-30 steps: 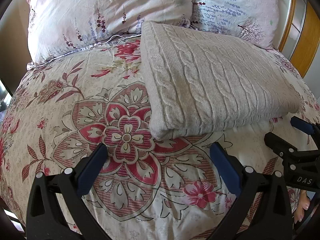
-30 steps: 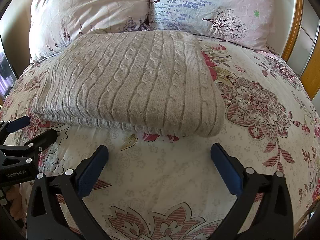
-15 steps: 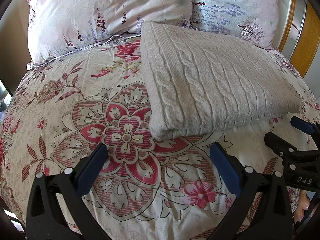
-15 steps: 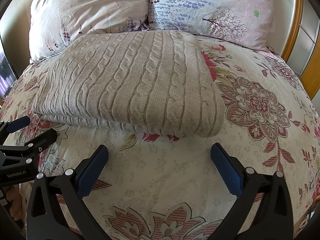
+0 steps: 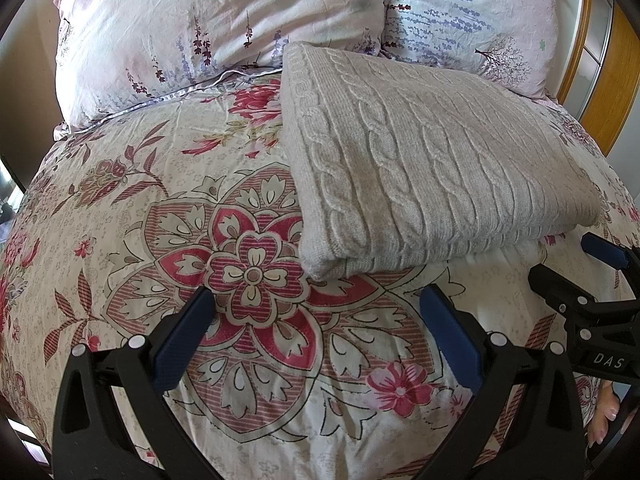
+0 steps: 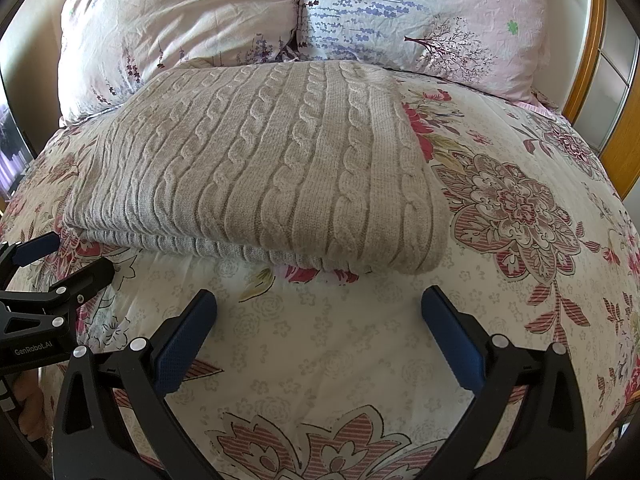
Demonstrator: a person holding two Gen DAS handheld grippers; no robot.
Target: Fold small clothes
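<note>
A beige cable-knit sweater (image 5: 420,168) lies folded into a neat rectangle on the floral bedspread (image 5: 160,208); it also shows in the right wrist view (image 6: 264,168). My left gripper (image 5: 318,300) is open and empty, just short of the sweater's near left corner. My right gripper (image 6: 318,300) is open and empty, a little short of the sweater's near edge. Each gripper shows in the other's view: the right one at the right edge (image 5: 572,272), the left one at the left edge (image 6: 68,264).
Two floral pillows (image 5: 224,28) (image 6: 432,16) lean at the head of the bed behind the sweater. A wooden frame (image 5: 612,80) stands at the far right. The bedspread (image 6: 520,216) stretches to the right of the sweater.
</note>
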